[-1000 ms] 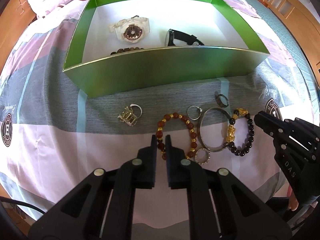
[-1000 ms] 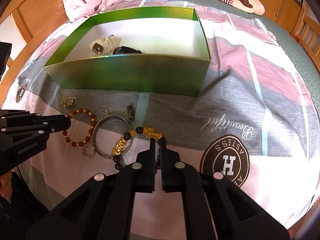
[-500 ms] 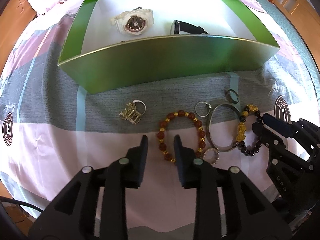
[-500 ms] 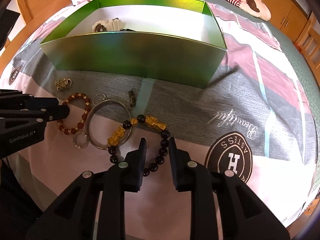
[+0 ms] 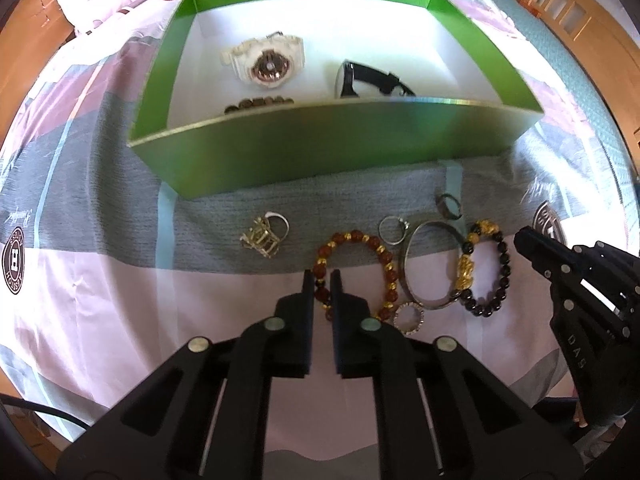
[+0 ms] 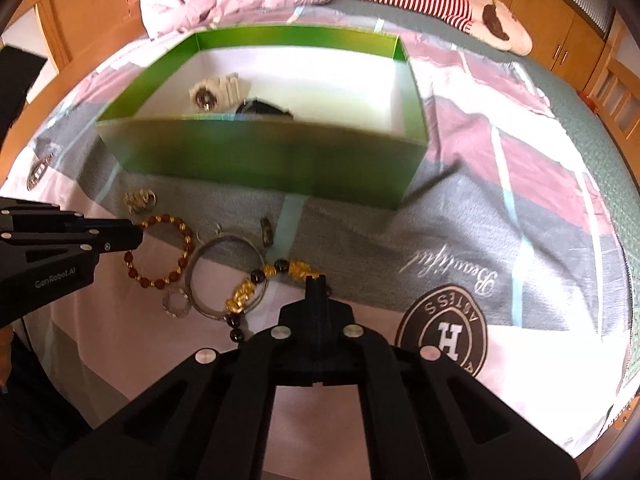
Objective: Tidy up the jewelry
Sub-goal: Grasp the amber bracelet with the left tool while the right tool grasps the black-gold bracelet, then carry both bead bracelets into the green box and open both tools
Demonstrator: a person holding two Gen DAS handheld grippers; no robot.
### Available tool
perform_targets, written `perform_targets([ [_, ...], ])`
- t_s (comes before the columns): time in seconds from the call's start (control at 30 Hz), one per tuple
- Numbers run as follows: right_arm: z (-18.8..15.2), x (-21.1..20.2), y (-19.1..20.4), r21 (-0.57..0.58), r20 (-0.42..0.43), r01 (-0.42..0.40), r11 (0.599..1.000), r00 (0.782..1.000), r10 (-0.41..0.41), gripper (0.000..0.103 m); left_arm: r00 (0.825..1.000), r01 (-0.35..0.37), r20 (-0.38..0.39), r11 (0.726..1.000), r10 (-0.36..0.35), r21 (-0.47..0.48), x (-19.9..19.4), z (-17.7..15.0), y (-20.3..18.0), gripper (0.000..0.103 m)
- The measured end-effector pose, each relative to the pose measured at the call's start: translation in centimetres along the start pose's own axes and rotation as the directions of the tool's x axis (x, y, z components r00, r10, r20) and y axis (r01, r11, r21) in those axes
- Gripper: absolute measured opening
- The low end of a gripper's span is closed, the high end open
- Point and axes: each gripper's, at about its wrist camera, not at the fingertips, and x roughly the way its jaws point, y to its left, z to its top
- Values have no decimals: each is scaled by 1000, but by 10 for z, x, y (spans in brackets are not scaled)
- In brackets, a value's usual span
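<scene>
Left gripper has just closed onto the red bracelet, near the green box. Right gripper has just closed together at the black bracelet; grip unconfirmed. Lift slowly; clear the bangle.

Both wrist views — steep, close — share the box.

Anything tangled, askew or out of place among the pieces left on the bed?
One thing: the black bead bracelet lies across the silver bangle, its gold charm inside the bangle's ring, so lifting one might drag the other. The red bead bracelet and the rings lie separately. Nothing looks damaged.
</scene>
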Motion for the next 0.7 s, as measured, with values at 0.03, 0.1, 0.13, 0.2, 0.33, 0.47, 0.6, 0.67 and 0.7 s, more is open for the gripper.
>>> perform_targets([
  [0.03,1,-3,-1,5,9,0,1000,1000,0,0,1000,1,5,1000,-1,-2,-2,0,1,8],
  [0.1,2,-6,-3,12,19,-1,1000,1000,0,0,1000,4,15,1000,-4,-7,-7,0,2,8],
  [0.13,3,-8,-4,18,24,-1,1000,1000,1,0,1000,6,20,1000,-6,-7,-9,-1,2,8],
  [0.2,4,-11,-5,24,30,-2,1000,1000,1,0,999,16,33,1000,-16,-8,-15,-1,3,8],
  [0.33,6,-19,-6,33,50,-6,999,999,5,0,998,35,58,999,-34,-6,-32,-3,8,8],
  [0.47,10,-28,-12,55,76,-8,998,997,4,0,996,47,79,999,-45,-25,-43,-2,19,8],
  [0.6,9,-30,-16,68,78,-6,998,997,1,0,995,52,85,997,-47,-54,-49,-3,30,8],
  [0.67,9,-30,-16,71,76,-5,997,997,-1,0,994,69,85,996,-63,-65,-50,-1,35,8],
  [0.7,9,-30,-16,73,76,-4,997,997,-1,0,994,77,87,994,-71,-72,-50,0,37,8],
])
